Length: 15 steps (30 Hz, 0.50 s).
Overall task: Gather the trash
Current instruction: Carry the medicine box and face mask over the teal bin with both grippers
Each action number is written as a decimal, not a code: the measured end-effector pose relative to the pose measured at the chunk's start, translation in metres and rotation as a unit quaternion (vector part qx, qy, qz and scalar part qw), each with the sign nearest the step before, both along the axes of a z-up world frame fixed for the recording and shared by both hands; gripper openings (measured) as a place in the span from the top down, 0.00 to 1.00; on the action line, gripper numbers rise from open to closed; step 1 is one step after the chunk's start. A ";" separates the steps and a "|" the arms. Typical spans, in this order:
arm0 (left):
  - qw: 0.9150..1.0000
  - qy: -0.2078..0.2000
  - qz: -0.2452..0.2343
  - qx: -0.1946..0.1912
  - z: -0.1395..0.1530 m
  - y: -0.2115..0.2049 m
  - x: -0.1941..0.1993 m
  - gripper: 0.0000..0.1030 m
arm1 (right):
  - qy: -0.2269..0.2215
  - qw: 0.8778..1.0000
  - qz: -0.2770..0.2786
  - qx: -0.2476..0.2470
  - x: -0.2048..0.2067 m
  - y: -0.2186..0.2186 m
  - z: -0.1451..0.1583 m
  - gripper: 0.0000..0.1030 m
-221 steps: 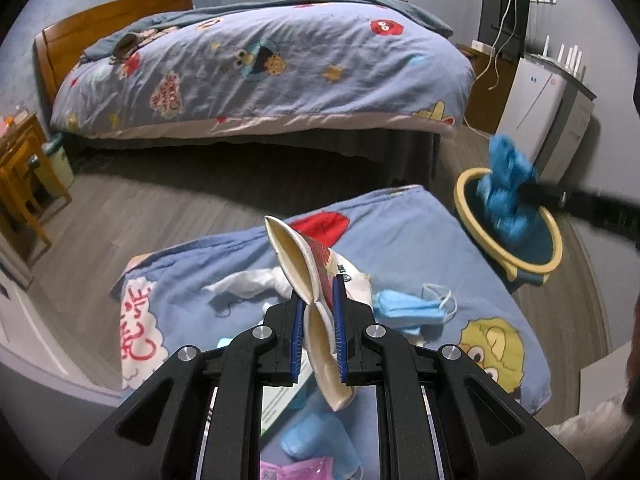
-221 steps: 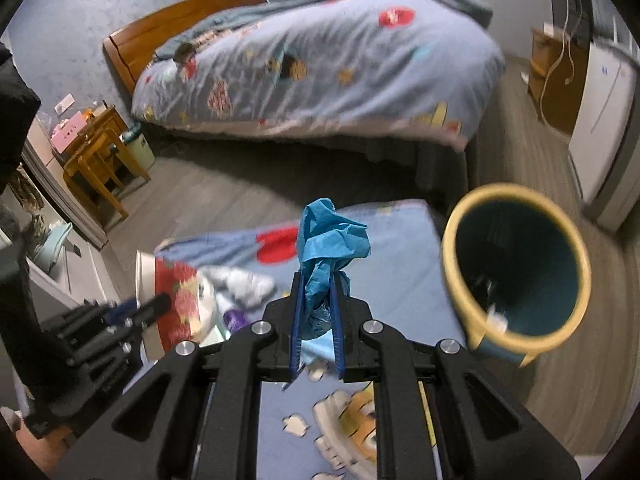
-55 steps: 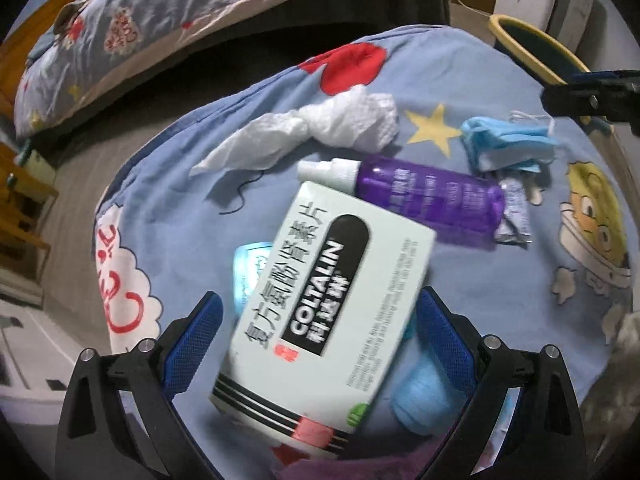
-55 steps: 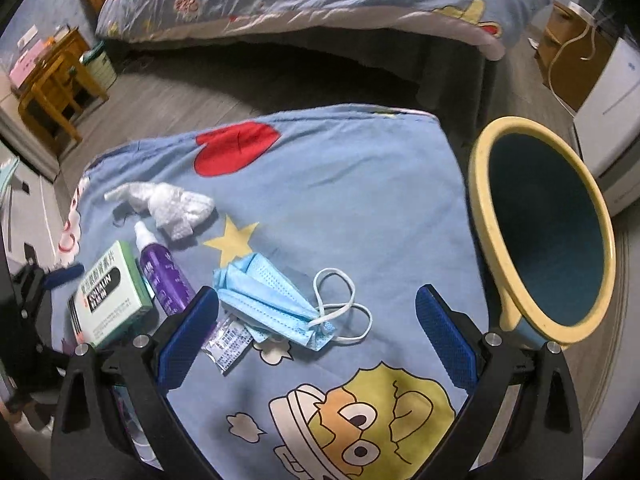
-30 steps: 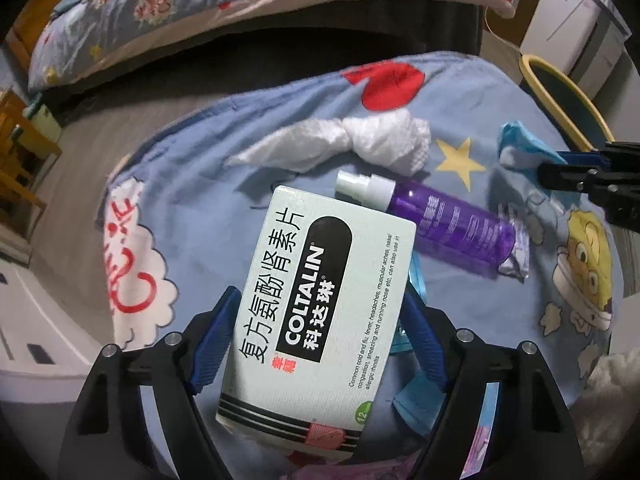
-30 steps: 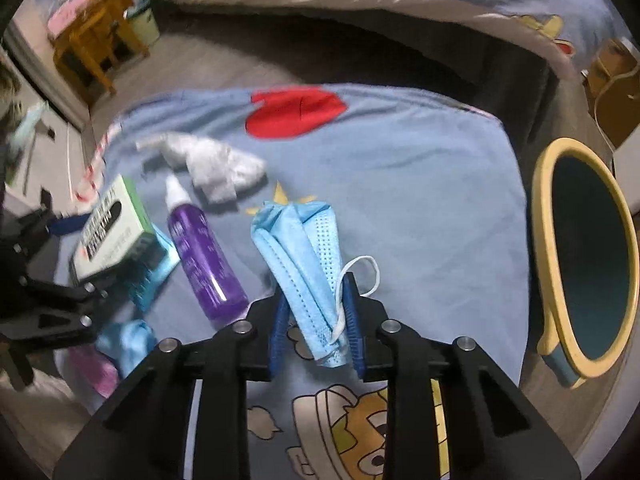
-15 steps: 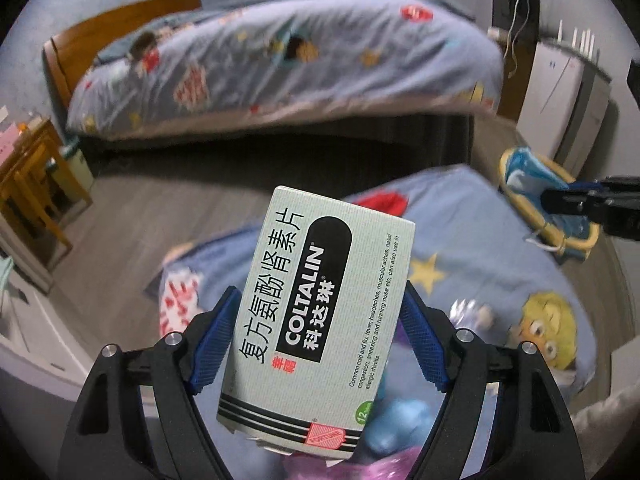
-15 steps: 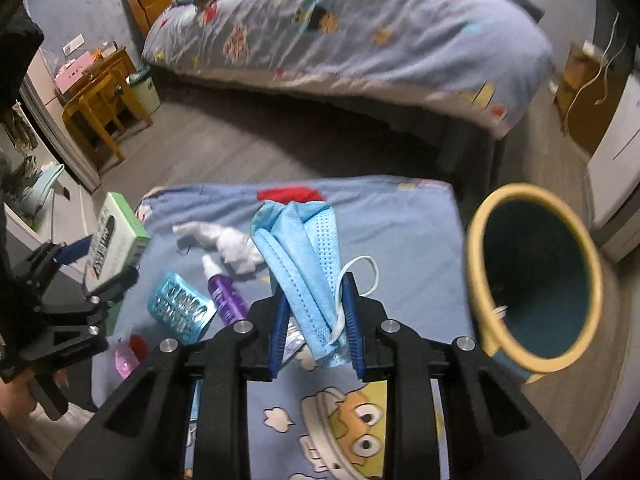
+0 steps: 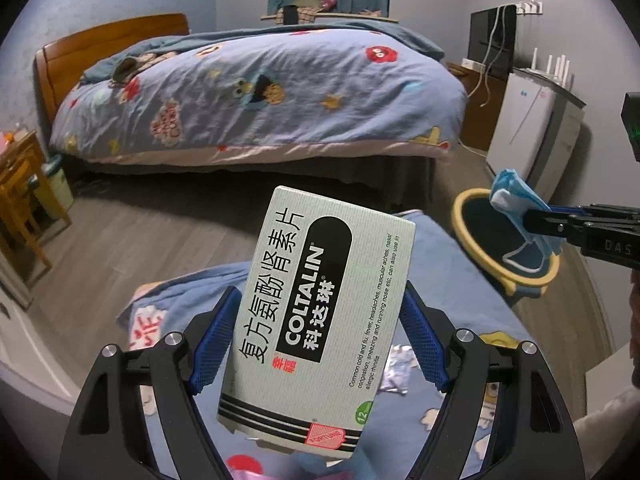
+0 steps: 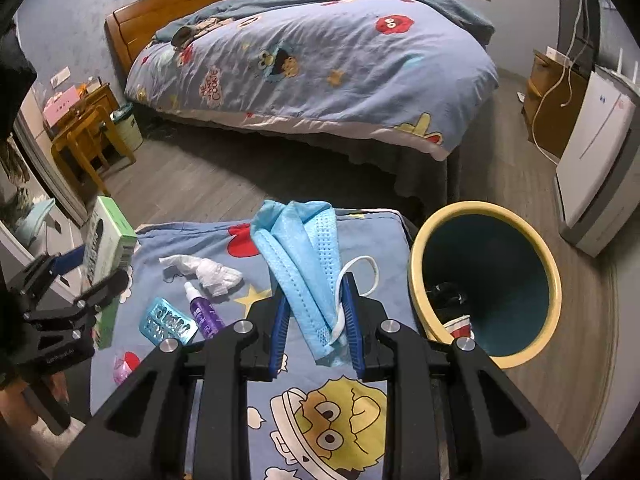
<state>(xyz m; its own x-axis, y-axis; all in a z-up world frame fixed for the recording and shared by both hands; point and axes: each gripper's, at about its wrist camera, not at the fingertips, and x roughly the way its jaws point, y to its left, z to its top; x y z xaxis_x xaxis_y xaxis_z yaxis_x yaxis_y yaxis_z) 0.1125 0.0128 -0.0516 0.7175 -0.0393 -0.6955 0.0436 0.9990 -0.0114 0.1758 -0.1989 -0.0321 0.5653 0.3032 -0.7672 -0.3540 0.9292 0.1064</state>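
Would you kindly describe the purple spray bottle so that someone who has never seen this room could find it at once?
Start at the blue cartoon-print blanket spread in front of the big bed. On its left part lies the purple spray bottle, between a teal blister pack and a crumpled white tissue. It is the only purple thing with a white nozzle.

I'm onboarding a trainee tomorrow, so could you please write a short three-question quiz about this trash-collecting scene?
1. True or false: the left tool holds a purple spray bottle.
2. What does the right tool grip? A) crumpled tissue B) blue face mask C) blister pack
3. Fill in: the yellow-rimmed bin stands on the ____ beside the blue cloth.

Key: 1 false, it holds the medicine box; 2 B, the face mask; 3 floor.
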 end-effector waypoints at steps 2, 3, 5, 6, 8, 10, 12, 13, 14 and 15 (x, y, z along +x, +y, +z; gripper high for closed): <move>1.000 0.001 -0.005 0.003 0.000 -0.007 0.001 0.24 | -0.005 1.000 -0.003 0.004 -0.002 -0.007 0.005 0.76; 1.000 0.001 -0.009 0.004 0.000 -0.012 0.001 0.24 | -0.007 1.000 -0.004 0.004 -0.003 -0.010 0.007 0.76; 1.000 0.001 -0.015 0.004 0.001 -0.018 0.002 0.24 | -0.013 1.000 -0.011 0.009 -0.002 -0.023 0.017 0.76; 1.000 0.002 -0.018 0.004 0.001 -0.022 0.003 0.24 | -0.015 1.000 -0.013 0.011 -0.002 -0.029 0.020 0.76; 1.000 0.002 -0.023 0.004 0.001 -0.027 0.005 0.24 | -0.024 0.999 -0.018 0.013 0.001 -0.045 0.032 0.76; 1.000 0.001 -0.030 0.008 0.001 -0.034 0.008 0.24 | -0.035 0.999 -0.027 0.012 0.007 -0.062 0.041 0.76; 0.999 0.000 -0.038 0.011 0.001 -0.042 0.010 0.24 | -0.038 0.998 -0.041 0.015 0.015 -0.082 0.044 0.76; 0.999 -0.001 -0.042 0.012 0.000 -0.045 0.011 0.24 | -0.037 0.998 -0.052 0.020 0.021 -0.095 0.043 0.76; 0.999 -0.001 -0.046 0.013 0.000 -0.048 0.012 0.24 | -0.033 0.997 -0.064 0.027 0.027 -0.106 0.041 0.76; 0.999 0.000 -0.051 0.013 -0.002 -0.053 0.013 0.24 | -0.029 0.997 -0.071 0.033 0.031 -0.114 0.038 0.76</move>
